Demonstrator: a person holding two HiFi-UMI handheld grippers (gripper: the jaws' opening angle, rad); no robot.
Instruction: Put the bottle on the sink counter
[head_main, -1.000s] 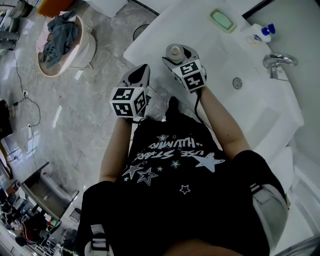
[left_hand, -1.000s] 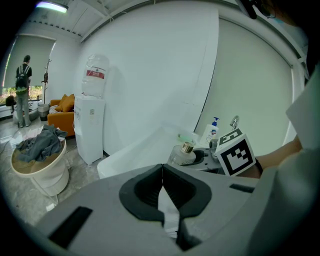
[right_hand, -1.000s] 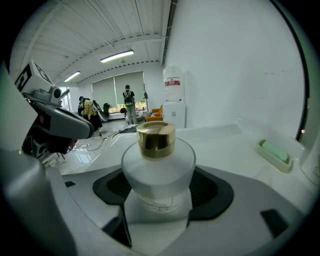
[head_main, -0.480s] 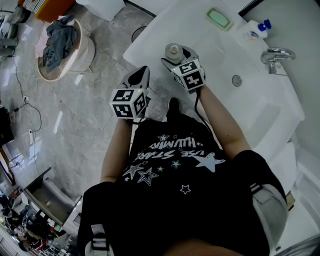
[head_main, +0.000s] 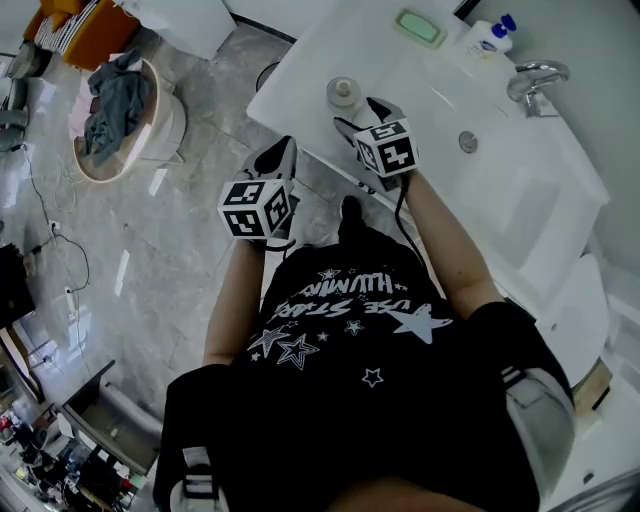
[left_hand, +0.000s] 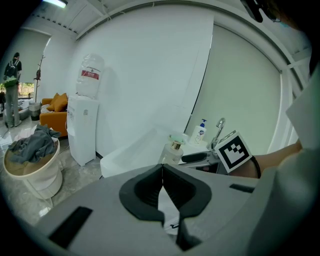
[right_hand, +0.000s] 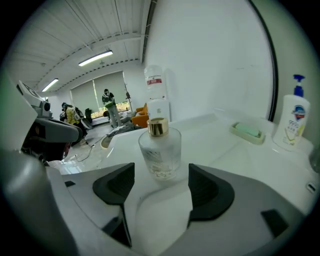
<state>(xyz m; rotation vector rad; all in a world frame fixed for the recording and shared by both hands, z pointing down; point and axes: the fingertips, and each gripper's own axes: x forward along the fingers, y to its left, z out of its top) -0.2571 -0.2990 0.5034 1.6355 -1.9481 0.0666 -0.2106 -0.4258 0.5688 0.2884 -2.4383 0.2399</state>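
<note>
Head view: the bottle (head_main: 343, 92) stands upright on the white sink worktop (head_main: 430, 95), near its front edge. Your right claw (head_main: 363, 115) sits just beside it, not touching. Your left claw (head_main: 283, 152) hangs off the worktop, over the floor. The shirt print cannot be read reliably at this angle.

Left gripper view: the left claw (left_hand: 162, 172) has its jaws pressed together with nothing between them. The bottle (left_hand: 174, 150) shows beyond, with the right claw (left_hand: 200, 157) next to it. The pump bottle (left_hand: 201, 132) by the tap (left_hand: 219, 129) carries a blue label, too small to read. The jug on the water dispenser (left_hand: 86, 117) has a red label, likewise unreadable.

Right gripper view: the right claw (right_hand: 161, 182) is spread wide and empty. The bottle (right_hand: 161, 150) stands free just ahead of the jaws. It appears to be thick clear glass with a gold collar. Judge it rigid, fairly heavy for its size, smooth and breakable. A faint pattern on its front cannot be made out as text. If you regrip, take the straight body at mid-height, not the narrow collar. The soap dish (right_hand: 247, 131) lies well apart.
</note>
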